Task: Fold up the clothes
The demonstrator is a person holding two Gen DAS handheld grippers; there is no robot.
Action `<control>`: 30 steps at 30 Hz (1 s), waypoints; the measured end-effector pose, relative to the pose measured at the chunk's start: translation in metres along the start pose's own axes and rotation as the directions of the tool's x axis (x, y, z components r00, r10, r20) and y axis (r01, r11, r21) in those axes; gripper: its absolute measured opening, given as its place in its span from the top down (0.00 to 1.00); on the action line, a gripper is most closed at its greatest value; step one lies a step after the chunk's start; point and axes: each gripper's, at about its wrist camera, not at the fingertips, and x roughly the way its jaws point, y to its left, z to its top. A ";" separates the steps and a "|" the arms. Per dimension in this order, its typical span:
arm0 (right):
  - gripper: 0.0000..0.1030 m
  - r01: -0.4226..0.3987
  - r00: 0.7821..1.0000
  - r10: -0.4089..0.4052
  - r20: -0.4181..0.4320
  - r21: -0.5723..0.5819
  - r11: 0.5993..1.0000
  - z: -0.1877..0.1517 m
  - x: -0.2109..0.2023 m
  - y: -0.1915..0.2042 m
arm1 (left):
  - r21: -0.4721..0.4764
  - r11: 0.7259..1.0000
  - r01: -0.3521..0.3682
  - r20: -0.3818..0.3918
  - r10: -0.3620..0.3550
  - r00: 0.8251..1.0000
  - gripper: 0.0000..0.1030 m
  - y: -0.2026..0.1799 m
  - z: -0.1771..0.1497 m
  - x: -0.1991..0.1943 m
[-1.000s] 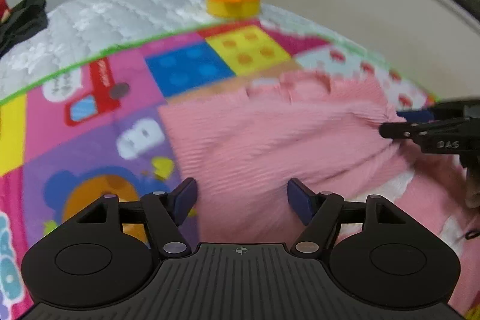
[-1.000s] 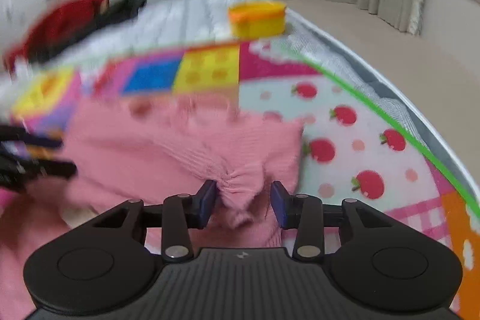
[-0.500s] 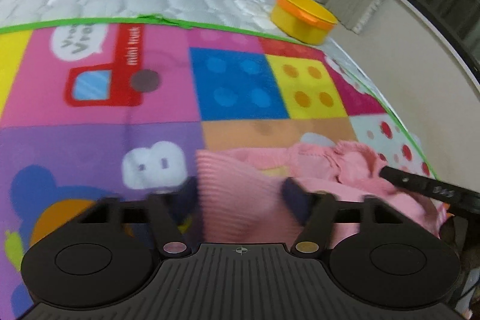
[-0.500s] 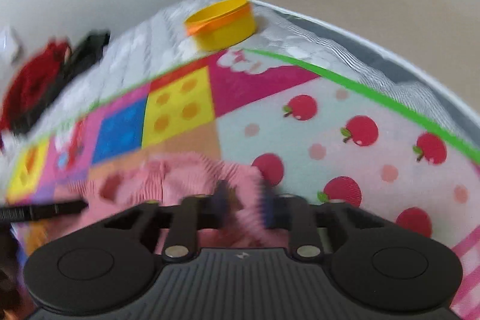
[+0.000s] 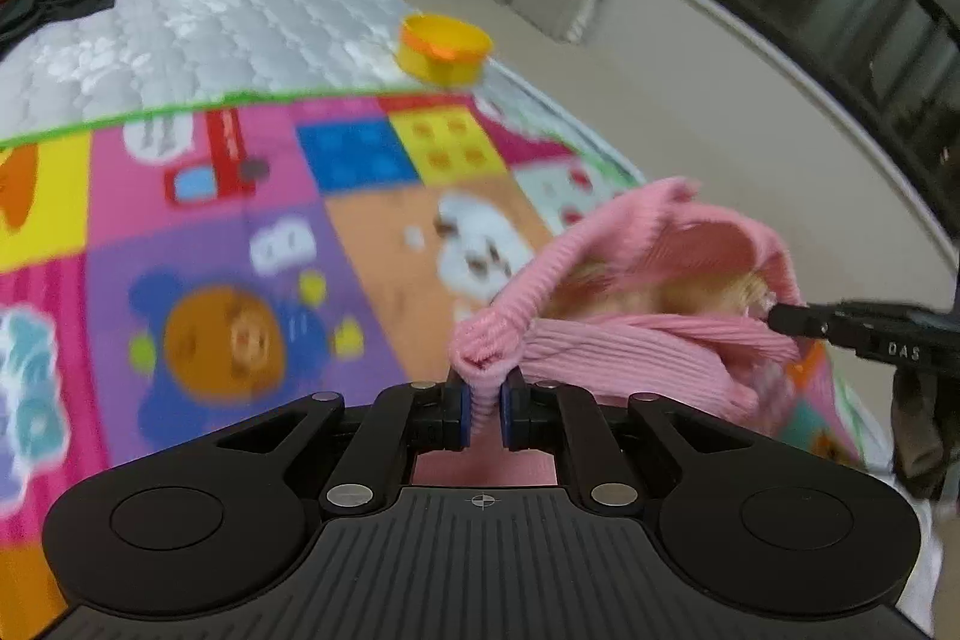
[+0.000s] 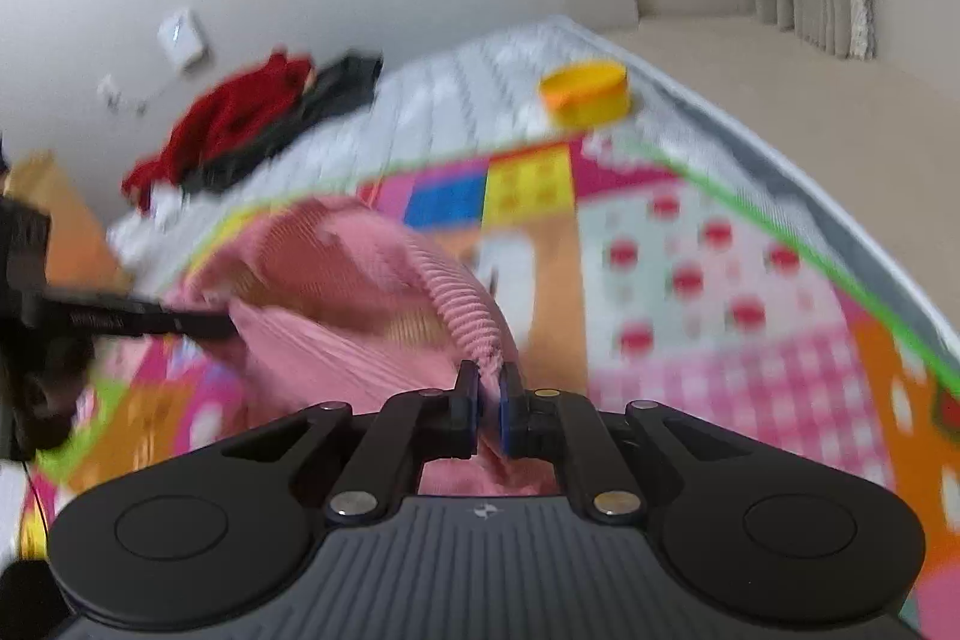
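Note:
A pink ribbed garment (image 5: 630, 352) hangs bunched above the colourful play mat (image 5: 210, 232), lifted at two spots. My left gripper (image 5: 483, 400) has its jaws closing tight on a rolled fold of the fabric, with the pads pressing on it. In the right wrist view the same garment (image 6: 336, 292) stretches to the left, and my right gripper (image 6: 489, 397) is closing on its ribbed edge, pinching it. Each gripper shows in the other's view as a black tip at the cloth: the right one (image 5: 792, 322) and the left one (image 6: 222, 325).
A yellow bowl (image 5: 444, 52) stands on the white quilted mattress (image 5: 210, 34) beyond the mat. Red and black clothes (image 6: 240, 130) are heaped at the far left by the wall. The mat's green edge (image 6: 780, 232) runs along the right, with beige floor beyond.
Both grippers closed on the pink garment, which lay flat on the mat, and raised it. It now hangs bunched between them, uncovering the mat's orange panel.

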 end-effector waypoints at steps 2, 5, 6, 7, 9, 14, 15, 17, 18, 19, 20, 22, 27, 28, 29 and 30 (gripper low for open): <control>0.94 0.036 0.997 -0.038 -0.061 -0.033 0.999 -0.027 -0.002 0.005 | 0.029 1.000 -0.012 -0.049 0.013 0.999 0.86 -0.005 -0.028 -0.007; 0.92 0.076 0.989 -0.087 -0.123 -0.088 0.993 -0.058 -0.010 0.010 | 0.052 0.998 -0.035 -0.125 0.041 0.991 0.80 -0.003 -0.063 -0.013; 0.89 0.075 0.987 -0.087 -0.133 -0.093 0.993 -0.065 -0.016 0.009 | 0.052 0.998 -0.030 -0.142 0.037 0.989 0.79 0.000 -0.073 -0.016; 0.86 0.073 0.986 -0.087 -0.144 -0.098 0.993 -0.072 -0.022 0.008 | 0.051 0.998 -0.022 -0.153 0.030 0.988 0.74 0.003 -0.080 -0.021; 0.62 0.048 0.989 -0.056 -0.139 -0.059 0.997 -0.075 -0.035 0.002 | 0.038 0.999 0.001 -0.149 0.005 0.989 0.56 0.007 -0.087 -0.032; 0.32 -0.028 0.999 0.031 -0.034 0.094 0.995 -0.062 -0.047 -0.015 | -0.060 0.997 0.038 -0.100 -0.044 0.994 0.36 0.016 -0.087 -0.038; 0.30 -0.036 0.999 0.039 -0.018 0.132 0.991 -0.059 -0.042 -0.018 | -0.094 0.995 0.037 -0.096 -0.046 0.994 0.30 0.017 -0.085 -0.030; 0.29 -0.034 0.999 0.038 -0.016 0.193 0.981 -0.059 -0.020 -0.024 | -0.150 0.988 0.018 -0.099 -0.033 0.994 0.30 0.015 -0.084 -0.010; 0.29 -0.025 0.999 0.031 -0.027 0.212 0.977 -0.060 -0.005 -0.025 | -0.167 0.986 0.006 -0.107 -0.024 0.994 0.30 0.012 -0.086 0.001; 0.29 -0.015 0.999 0.025 -0.038 0.232 0.973 -0.061 0.010 -0.026 | -0.180 0.984 -0.006 -0.117 -0.015 0.993 0.30 0.010 -0.088 0.012; 0.29 -0.006 0.999 0.019 -0.049 0.251 0.968 -0.062 0.025 -0.027 | -0.192 0.981 -0.017 -0.128 -0.008 0.992 0.30 0.008 -0.089 0.021; 0.29 0.005 0.996 0.016 -0.087 0.238 0.971 -0.068 0.049 -0.021 | -0.198 0.980 -0.032 -0.142 0.004 0.990 0.32 0.005 -0.092 0.035; 0.54 0.051 0.993 -0.040 -0.111 0.095 0.994 -0.077 0.064 0.004 | -0.186 0.981 -0.056 -0.160 0.026 0.987 0.49 0.002 -0.095 0.047; 0.62 0.047 0.993 -0.038 -0.109 0.078 0.996 -0.075 0.060 0.006 | -0.181 0.982 -0.056 -0.161 0.027 0.987 0.58 0.001 -0.095 0.046; 0.76 0.043 0.994 -0.035 -0.108 0.065 0.997 -0.073 0.056 0.008 | -0.176 0.983 -0.056 -0.163 0.027 0.986 0.61 0.000 -0.094 0.045; 0.84 0.038 0.994 -0.032 -0.106 0.052 0.998 -0.070 0.052 0.010 | -0.167 0.984 -0.056 -0.162 0.029 0.986 0.70 -0.001 -0.094 0.044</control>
